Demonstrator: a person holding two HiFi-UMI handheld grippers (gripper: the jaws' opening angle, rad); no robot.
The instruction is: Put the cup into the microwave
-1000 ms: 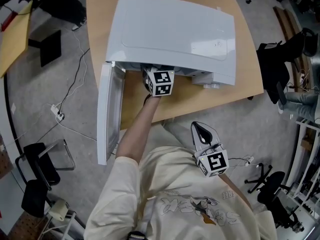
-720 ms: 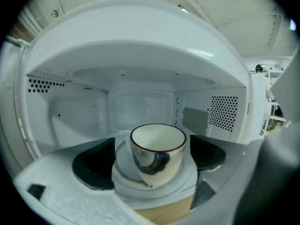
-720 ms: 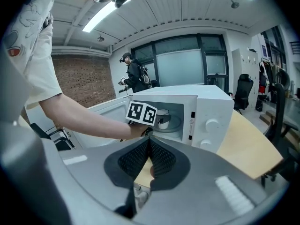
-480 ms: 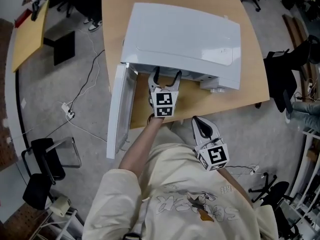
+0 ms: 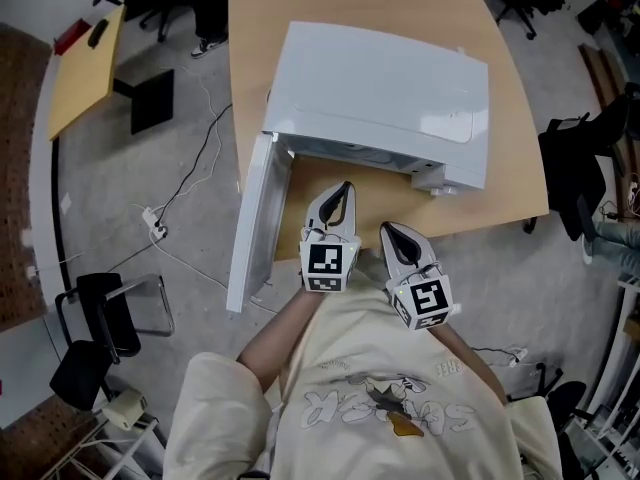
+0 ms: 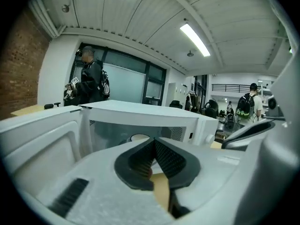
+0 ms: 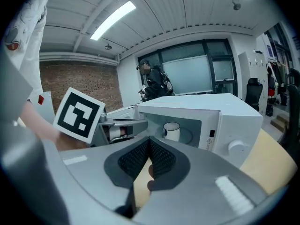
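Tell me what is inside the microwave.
A white cup stands inside the microwave, as the right gripper view shows. In the head view the microwave's top covers the inside entirely, so nothing in there can be seen from above.

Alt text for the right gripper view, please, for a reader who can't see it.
A white cup stands inside an open white microwave on a wooden table. In the foreground the right tool is shut and empty, and the left tool with its marker cube shows at the left.
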